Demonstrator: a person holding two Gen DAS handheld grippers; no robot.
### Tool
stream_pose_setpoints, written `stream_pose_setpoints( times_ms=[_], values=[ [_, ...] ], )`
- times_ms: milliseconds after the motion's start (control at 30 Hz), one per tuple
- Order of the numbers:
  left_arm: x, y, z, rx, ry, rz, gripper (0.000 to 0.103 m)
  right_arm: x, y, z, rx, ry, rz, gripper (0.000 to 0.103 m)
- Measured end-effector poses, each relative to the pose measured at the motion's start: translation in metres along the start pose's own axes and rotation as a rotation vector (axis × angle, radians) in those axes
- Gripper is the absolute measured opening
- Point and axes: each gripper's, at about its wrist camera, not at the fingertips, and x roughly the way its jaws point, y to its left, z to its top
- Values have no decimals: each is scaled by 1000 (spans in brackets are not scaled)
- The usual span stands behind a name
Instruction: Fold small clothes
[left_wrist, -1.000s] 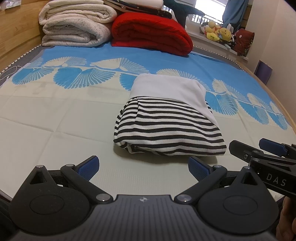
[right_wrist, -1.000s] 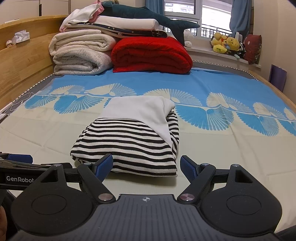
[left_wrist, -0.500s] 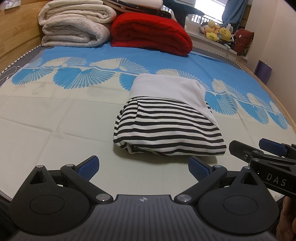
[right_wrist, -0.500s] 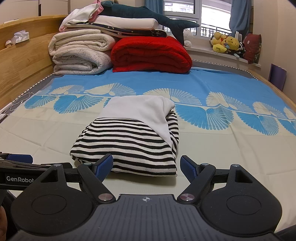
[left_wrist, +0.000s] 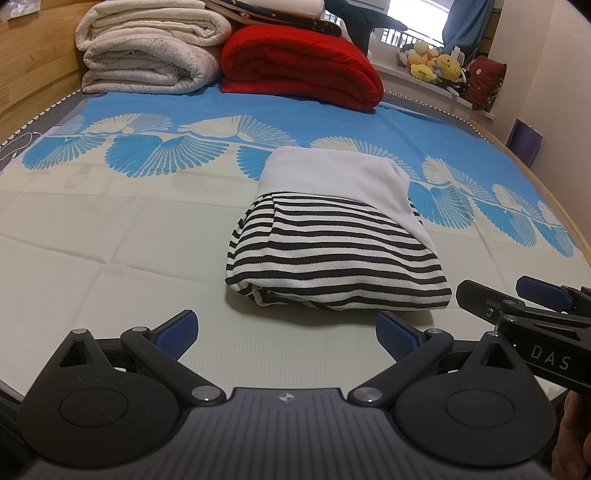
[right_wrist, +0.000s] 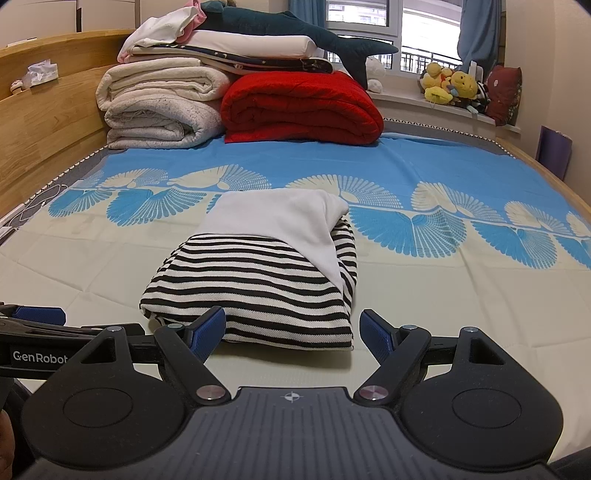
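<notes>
Across the bed sheet (left_wrist: 110, 236), smooth cream with blue fans, your left gripper (left_wrist: 286, 332) is spread wide and empty; the knitted striped shirt (left_wrist: 332, 254) lies folded at 12 o'clock. From your right gripper (right_wrist: 291, 330), equally splayed, the shirt (right_wrist: 258, 280) sits just ahead; a plump red quilt (right_wrist: 303, 107) lies beyond.

Knitted striped cloth garment (left_wrist: 325, 258), matt plastic left gripper (left_wrist: 286, 334), smooth printed sheet (left_wrist: 110, 236), wooden headboard (right_wrist: 48, 110)
</notes>
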Motion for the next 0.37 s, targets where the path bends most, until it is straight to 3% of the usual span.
stream_pose_setpoints(
  times_ms=[367],
  values=[
    [2, 0, -2, 4, 2, -4, 102, 1, -1, -3, 3, 4, -1, 81]
  ],
)
